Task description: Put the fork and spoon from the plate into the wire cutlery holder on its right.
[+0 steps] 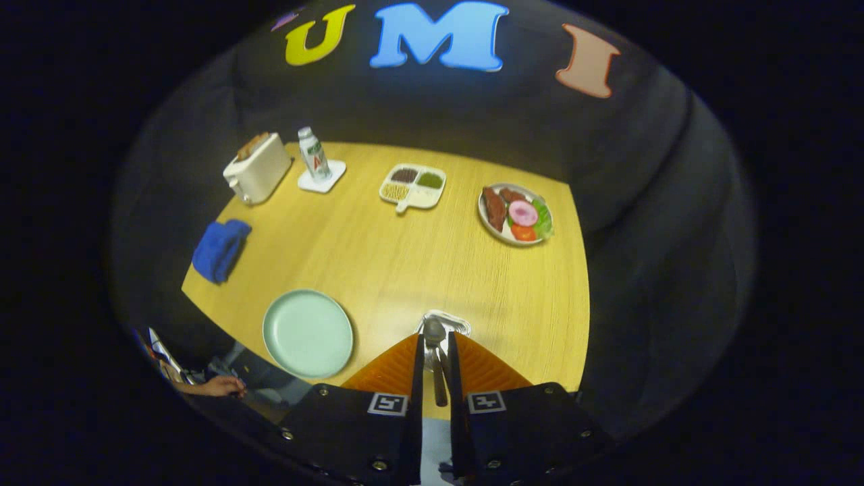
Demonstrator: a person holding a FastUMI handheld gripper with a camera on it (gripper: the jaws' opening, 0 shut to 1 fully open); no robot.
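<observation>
My gripper (pixel 435 341) hangs over the near edge of the wooden table, its fingers close together with a metal spoon (pixel 437 364) between them. The spoon's bowl points away from me and its handle runs back between the fingers. The bowl sits over the mouth of the wire cutlery holder (pixel 453 320), which peeks out just beyond the fingertips. A second silvery piece beside the spoon is too small to make out. To the holder's left lies the pale green plate (pixel 308 333), with nothing on it.
A blue cloth (pixel 219 250) lies at the table's left edge. Along the far side stand a toaster (pixel 257 169), a bottle on a coaster (pixel 314 156), a divided dish (pixel 412 185) and a plate of food (pixel 516 214). A hand (pixel 219 386) rests below the table's near left corner.
</observation>
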